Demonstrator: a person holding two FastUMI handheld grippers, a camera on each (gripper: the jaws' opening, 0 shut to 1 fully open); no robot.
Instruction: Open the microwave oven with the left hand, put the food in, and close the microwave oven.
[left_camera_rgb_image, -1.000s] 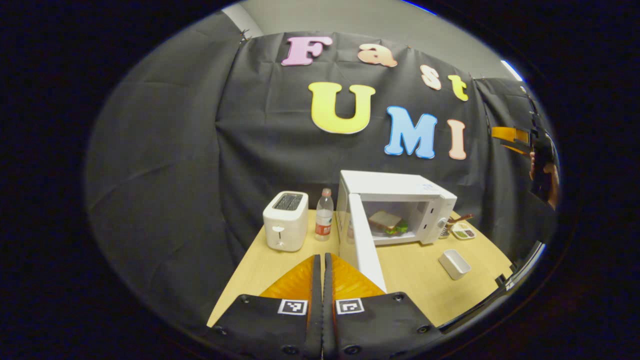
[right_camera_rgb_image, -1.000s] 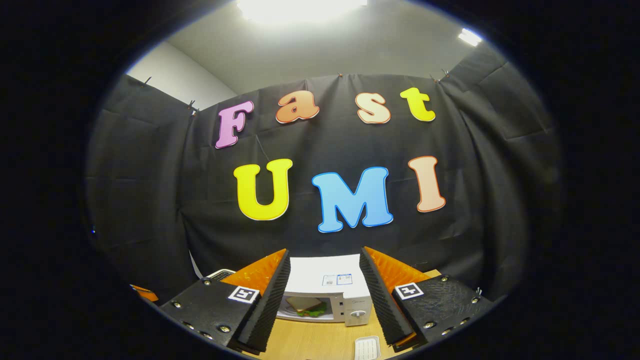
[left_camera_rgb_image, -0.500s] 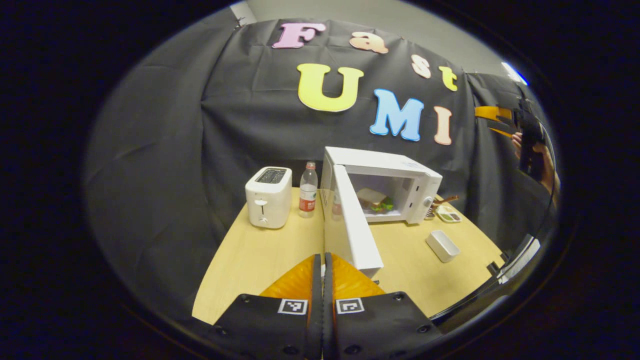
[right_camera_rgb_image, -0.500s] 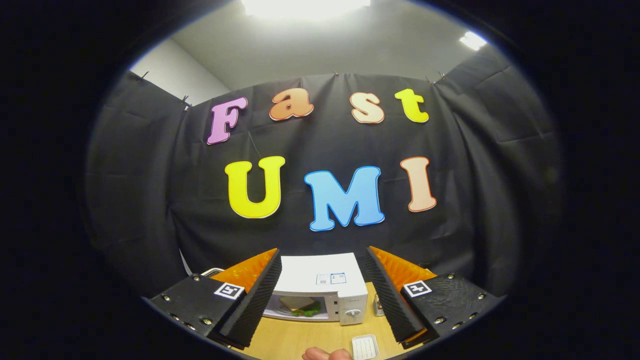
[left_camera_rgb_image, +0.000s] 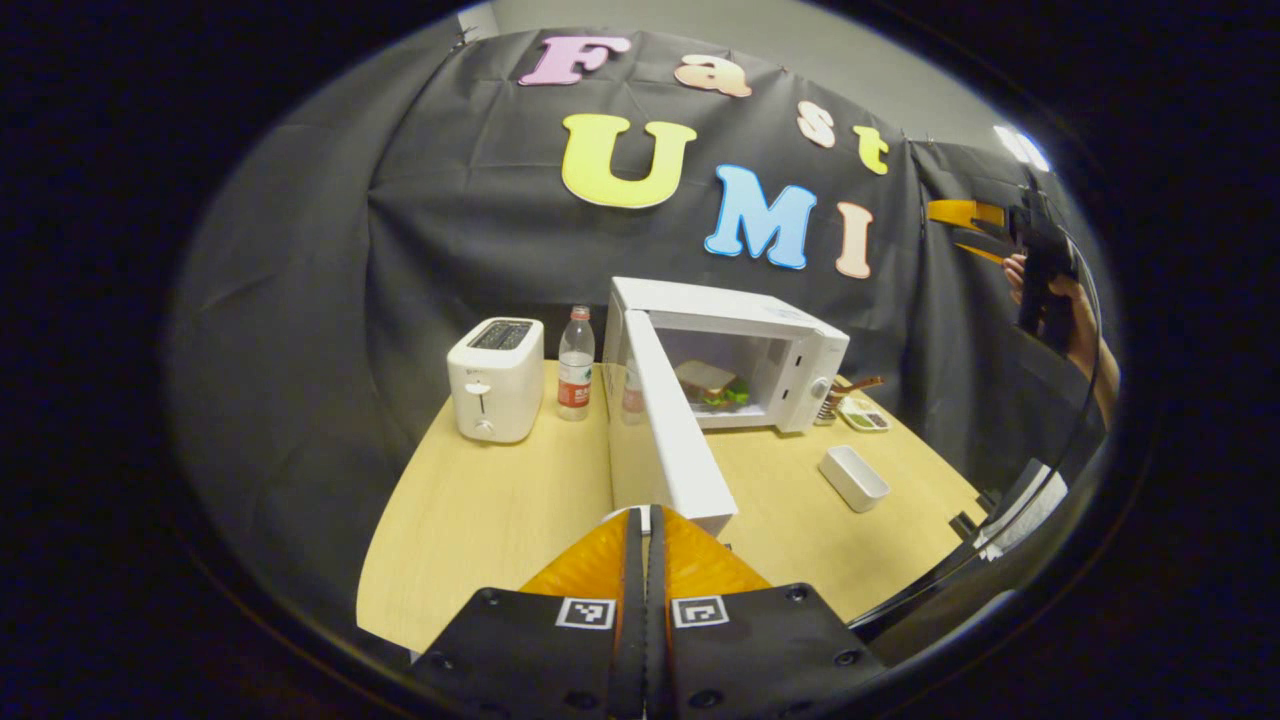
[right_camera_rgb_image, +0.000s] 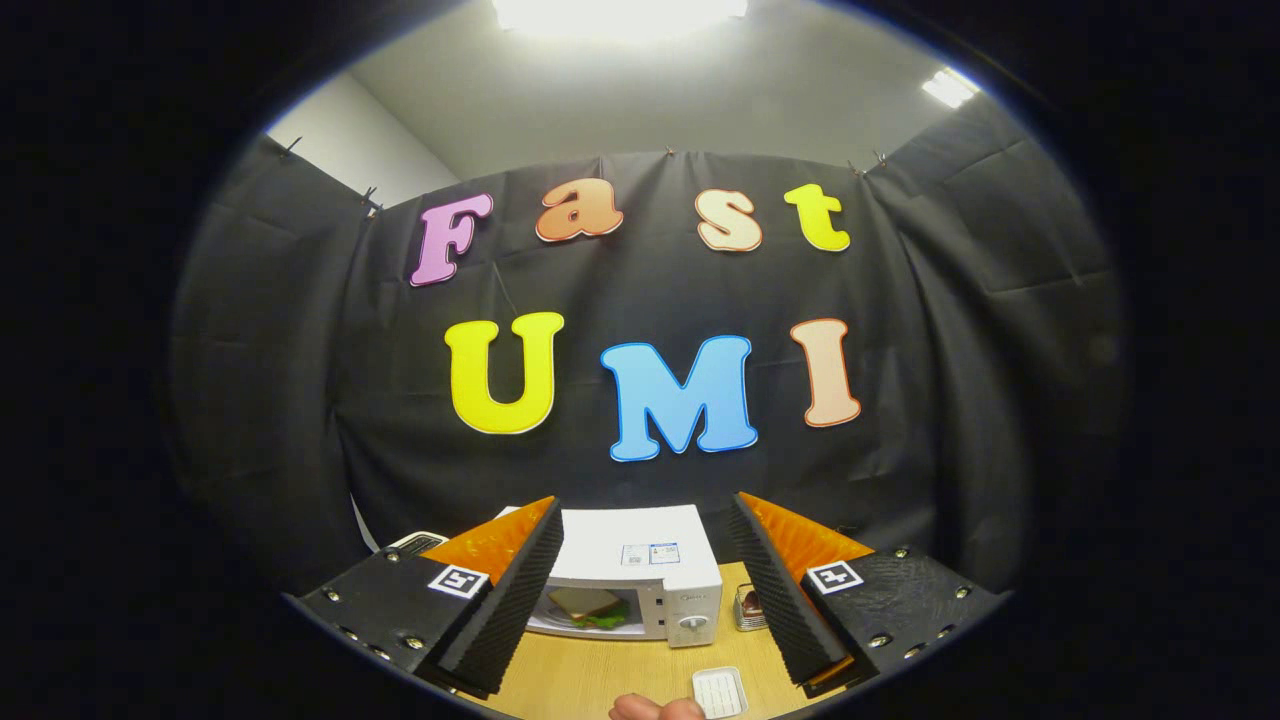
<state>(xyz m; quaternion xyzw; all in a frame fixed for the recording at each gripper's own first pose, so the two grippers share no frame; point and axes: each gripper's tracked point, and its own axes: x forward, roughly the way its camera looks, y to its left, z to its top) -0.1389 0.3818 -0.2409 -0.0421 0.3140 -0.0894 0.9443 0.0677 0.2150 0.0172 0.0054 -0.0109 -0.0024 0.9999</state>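
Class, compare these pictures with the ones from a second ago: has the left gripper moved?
Yes. In the left gripper view the shut left gripper has pulled back from the white boxy microwave oven: that oven and the white toaster look smaller and farther, with more tabletop showing.

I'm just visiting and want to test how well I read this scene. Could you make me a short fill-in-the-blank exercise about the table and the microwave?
1. The door of the microwave stands ____.
2. Inside the microwave lies a ____.
3. Between the toaster and the microwave stands a plastic ____.
4. The fingers of the left gripper are pressed ____, holding nothing.

Missing words: open; sandwich; bottle; together
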